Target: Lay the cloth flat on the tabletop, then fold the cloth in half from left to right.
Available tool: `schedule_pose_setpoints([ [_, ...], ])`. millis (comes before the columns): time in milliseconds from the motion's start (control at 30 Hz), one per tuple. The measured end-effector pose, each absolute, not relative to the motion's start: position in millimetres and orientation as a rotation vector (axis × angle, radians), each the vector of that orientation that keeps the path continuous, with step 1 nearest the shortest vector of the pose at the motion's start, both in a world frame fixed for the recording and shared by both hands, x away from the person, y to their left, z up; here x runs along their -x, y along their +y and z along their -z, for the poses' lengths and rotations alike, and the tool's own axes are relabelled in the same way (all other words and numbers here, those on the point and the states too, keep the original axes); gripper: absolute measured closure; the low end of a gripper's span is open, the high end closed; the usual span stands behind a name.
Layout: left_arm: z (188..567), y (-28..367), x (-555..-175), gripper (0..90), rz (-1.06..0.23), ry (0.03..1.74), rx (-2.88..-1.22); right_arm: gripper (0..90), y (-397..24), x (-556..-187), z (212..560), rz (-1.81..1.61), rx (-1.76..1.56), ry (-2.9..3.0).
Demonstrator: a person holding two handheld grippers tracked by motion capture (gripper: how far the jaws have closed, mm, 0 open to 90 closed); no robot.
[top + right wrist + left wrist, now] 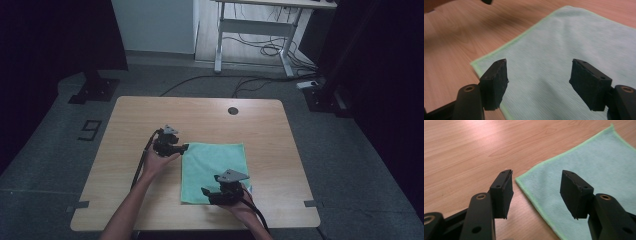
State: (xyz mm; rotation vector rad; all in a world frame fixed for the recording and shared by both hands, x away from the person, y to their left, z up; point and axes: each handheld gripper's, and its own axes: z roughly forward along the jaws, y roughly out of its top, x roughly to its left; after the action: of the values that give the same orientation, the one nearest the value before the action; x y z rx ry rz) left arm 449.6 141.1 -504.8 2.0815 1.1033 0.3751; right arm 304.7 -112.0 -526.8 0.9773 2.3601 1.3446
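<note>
In the high view, the right gripper [226,191] hides the near right corner of the green cloth [212,162]. In both gripper views the picture edges cut the cloth off. The person's forearms run off the bottom edge.

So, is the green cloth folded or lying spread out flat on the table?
Spread flat. The green cloth lies as one smooth square on the table, corners and hems showing; whether it is one layer, the pictures cannot tell.

**Both grippers open, nothing held**

Left gripper [184,148] held at the far left corner of the cloth [212,165], jaws apart and empty. Right gripper [206,192] low over the cloth's near edge, jaws spread wide, forearms reaching in from below.
</note>
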Motion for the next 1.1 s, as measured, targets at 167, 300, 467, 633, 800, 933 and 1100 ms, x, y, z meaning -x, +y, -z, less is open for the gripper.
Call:
schedule_pose_setpoints([
  [167, 511, 142, -456, 43.5, -0.364, 1.119, -2.085, 30.4, -97, -308, 528, -1.373, -0.967, 2.374],
  [300, 517, 142, -461, 43.7, -0.361, 1.134, -2.087, 31.1, -88, -310, 530, -1.374, -0.961, 2.383],
  [467, 520, 141, -463, 44.0, -0.357, 1.142, -2.091, 32.4, -83, -309, 532, -1.381, -0.952, 2.384],
  [633, 522, 141, -465, 44.1, -0.363, 1.152, -2.087, 33.8, -80, -310, 534, -1.373, -0.947, 2.393],
  [800, 524, 142, -471, 44.4, -0.355, 1.178, -2.086, 35.9, -75, -309, 535, -1.371, -0.943, 2.400],
  [933, 529, 142, -475, 47.4, -0.369, 1.191, -2.072, 39.2, -69, -311, 535, -1.383, -0.932, 2.409],
  [1100, 537, 141, -479, 48.3, -0.352, 1.206, -2.078, 42.1, -57, -312, 539, -1.363, -0.907, 2.447],
])
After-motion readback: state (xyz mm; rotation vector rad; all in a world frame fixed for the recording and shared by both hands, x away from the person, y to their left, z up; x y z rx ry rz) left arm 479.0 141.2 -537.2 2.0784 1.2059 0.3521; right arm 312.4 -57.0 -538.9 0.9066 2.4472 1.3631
